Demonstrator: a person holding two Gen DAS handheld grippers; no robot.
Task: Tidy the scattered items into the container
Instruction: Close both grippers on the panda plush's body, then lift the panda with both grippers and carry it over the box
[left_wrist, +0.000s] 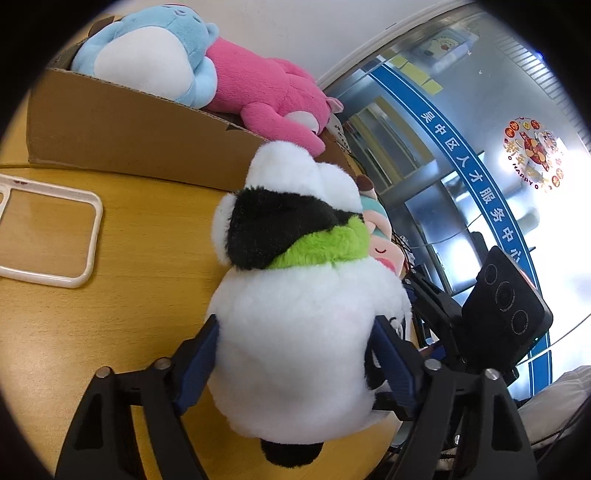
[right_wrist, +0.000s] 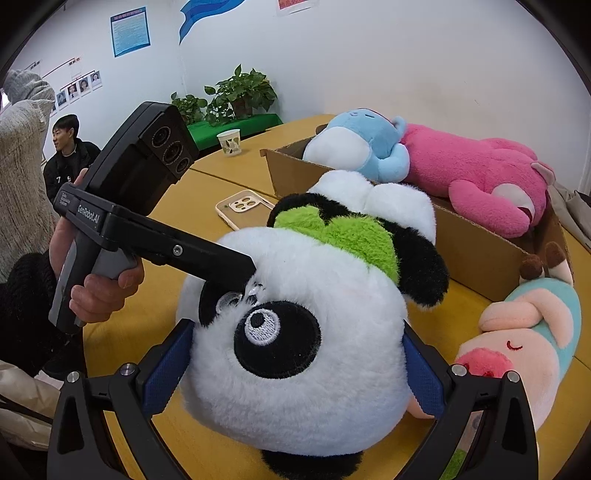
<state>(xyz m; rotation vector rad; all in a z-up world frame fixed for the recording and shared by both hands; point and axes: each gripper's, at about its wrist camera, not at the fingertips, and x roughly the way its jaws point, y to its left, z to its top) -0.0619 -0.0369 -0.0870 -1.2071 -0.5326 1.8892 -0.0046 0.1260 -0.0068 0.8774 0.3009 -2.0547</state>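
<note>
A large panda plush with a green patch lies on the round wooden table, just in front of the cardboard box. My left gripper is shut on its white body, both blue pads sunk into the fur. My right gripper is shut on the panda's head from the other side. One left finger presses in above the panda's eye. A blue plush and a pink plush lie in the box. A pink-faced doll in teal lies on the table right of the panda.
A clear phone case lies flat on the table left of the panda. A paper cup stands at the far edge, with potted plants behind it. A seated person is at the left by the wall. Glass doors fill the right of the left wrist view.
</note>
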